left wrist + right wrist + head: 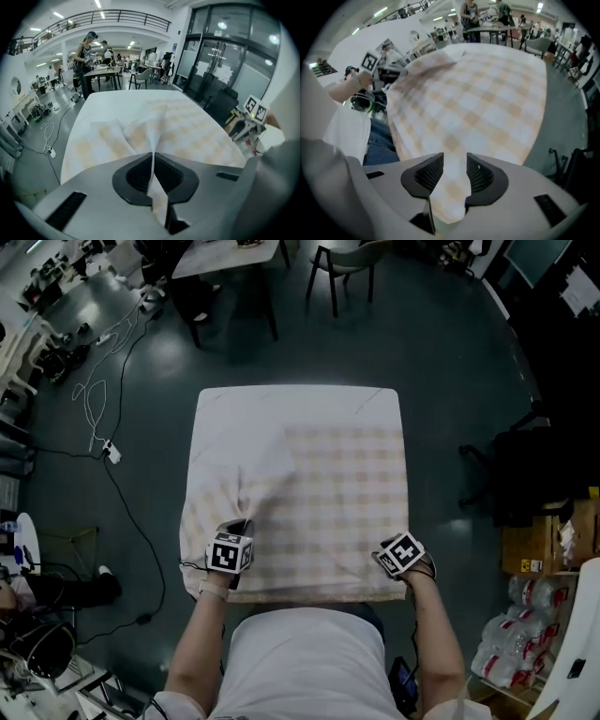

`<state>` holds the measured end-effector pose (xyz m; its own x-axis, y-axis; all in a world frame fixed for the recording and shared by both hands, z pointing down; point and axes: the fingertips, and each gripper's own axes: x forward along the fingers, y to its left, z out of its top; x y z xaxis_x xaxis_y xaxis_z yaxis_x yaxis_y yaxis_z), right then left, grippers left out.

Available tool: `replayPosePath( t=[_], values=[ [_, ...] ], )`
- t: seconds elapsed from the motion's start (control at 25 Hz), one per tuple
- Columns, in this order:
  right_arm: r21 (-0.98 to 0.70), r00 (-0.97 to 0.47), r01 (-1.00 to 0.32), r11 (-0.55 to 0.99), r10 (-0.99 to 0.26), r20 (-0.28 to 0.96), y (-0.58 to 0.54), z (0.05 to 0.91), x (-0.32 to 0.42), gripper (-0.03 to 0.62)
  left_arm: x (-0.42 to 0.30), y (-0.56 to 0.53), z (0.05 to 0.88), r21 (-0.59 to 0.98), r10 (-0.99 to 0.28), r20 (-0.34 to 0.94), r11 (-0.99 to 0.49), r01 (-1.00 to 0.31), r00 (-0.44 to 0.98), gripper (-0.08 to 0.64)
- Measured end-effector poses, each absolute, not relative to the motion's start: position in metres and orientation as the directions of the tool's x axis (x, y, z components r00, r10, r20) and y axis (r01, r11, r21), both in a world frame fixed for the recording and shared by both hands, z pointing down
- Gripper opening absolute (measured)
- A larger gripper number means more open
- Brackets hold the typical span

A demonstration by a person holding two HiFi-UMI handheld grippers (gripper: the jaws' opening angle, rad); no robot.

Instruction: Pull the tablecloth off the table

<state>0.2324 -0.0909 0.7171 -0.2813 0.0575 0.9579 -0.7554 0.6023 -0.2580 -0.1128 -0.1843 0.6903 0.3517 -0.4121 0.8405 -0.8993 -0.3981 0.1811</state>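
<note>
A cream and tan checked tablecloth [319, 474] covers the square table, bunched into a ridge near its front left. My left gripper [238, 527] is over that ridge. In the left gripper view, the left gripper [153, 157] is shut on a thin upright fold of the tablecloth [154, 117]. My right gripper [388, 559] is at the cloth's front right corner. In the right gripper view, the right gripper [455, 164] has its jaws apart, and a flap of the tablecloth [478, 103] lies loose between them without being pinched.
The person's torso is against the table's near edge. A black chair [502, 479] stands to the right, with boxes and bottled water [530, 610] behind it. Cables [103, 395] trail over the floor at the left. Another table [230, 257] and a chair [347, 268] stand beyond.
</note>
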Motion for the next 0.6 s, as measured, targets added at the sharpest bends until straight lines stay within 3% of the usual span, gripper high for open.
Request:
replayPosePath(
  t=[0.28,0.6],
  values=[
    [-0.168,-0.339,-0.852,0.495,-0.278,0.899,-0.235,0.686,0.307,0.205,-0.074,-0.158,0.711,0.151,-0.375,0.877,-0.377,-0.914,0.3,0.014],
    [-0.169,-0.334,-0.885,0.433,-0.34,0.879,-0.318,0.721,0.359,0.256,-0.063,-0.128,0.756,0.088,-0.285,0.941,-0.313,-0.946,0.182,0.014]
  ],
)
